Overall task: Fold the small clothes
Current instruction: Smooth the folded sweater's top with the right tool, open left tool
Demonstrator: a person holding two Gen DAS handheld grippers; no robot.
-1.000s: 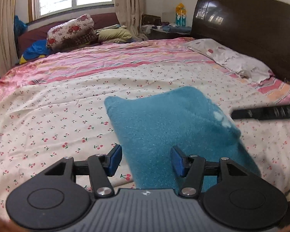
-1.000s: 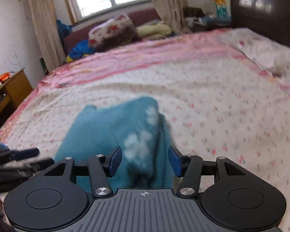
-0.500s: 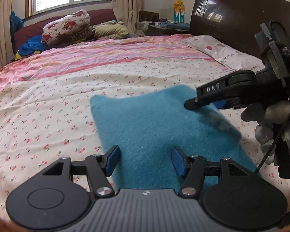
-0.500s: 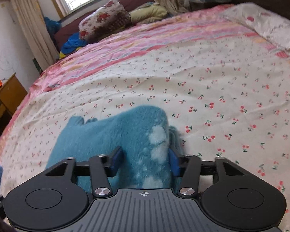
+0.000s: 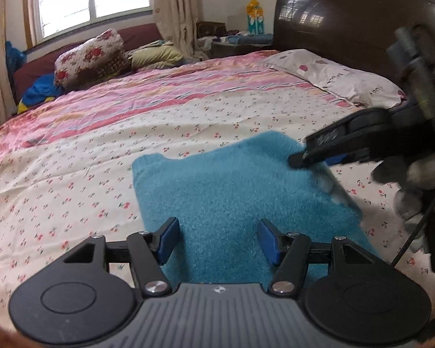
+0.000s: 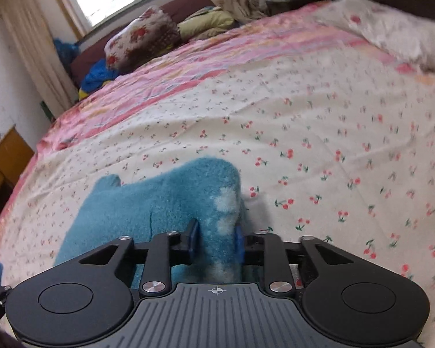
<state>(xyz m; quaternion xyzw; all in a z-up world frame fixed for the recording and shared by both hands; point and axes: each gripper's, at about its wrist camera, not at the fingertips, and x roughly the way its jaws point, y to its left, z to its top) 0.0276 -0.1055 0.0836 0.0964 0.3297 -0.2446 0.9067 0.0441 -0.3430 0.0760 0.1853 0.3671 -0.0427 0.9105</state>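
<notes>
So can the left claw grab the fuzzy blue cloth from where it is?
Probably yes. The left claw is open right above the near edge of the blue cloth, nothing between. The right claw, just closing, pinches the far corner only.

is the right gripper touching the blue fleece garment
Touching. In the right wrist view the right gripper has just been closing, and its jaws now pinch the white-patched edge of the blue fleece garment.

The right gripper (image 6: pixel 214 240) has just been closing, now pinching the blue garment's (image 6: pixel 165 203) white-patched edge.
</notes>
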